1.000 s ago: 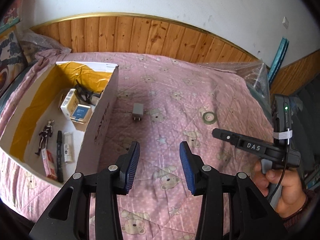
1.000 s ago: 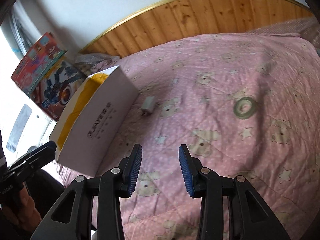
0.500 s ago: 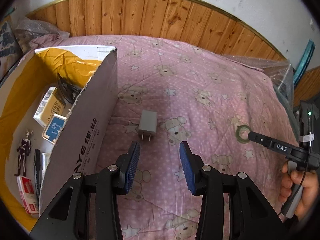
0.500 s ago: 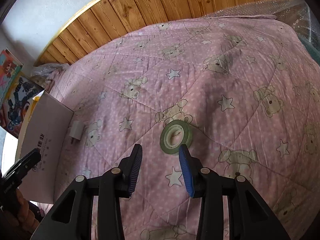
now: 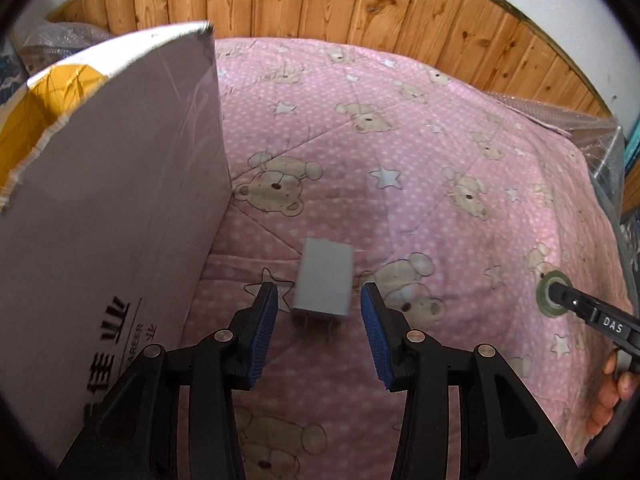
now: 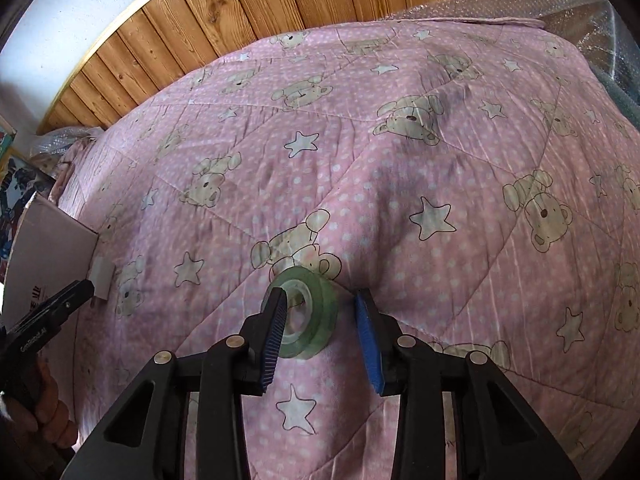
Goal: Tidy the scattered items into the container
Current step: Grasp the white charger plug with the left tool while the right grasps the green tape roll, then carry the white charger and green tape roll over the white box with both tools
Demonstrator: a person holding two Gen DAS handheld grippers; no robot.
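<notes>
Now both grippers have dropped onto targets: left gripper [image 5: 319, 330] opening around the charger [image 5: 323, 282] beside the box [image 5: 112, 216], right gripper [image 6: 321, 334] closing on the tape roll [image 6: 310, 316] mid-quilt [image 6: 400, 168], neither yet gripped.

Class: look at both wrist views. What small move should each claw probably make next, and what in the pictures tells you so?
Probably close both. The left claw is opening around the grey charger, which lies between its pads untouched. The right claw is closing on the green tape roll, not yet pinched. Both lie on the pink quilt, outside the cardboard box.
</notes>
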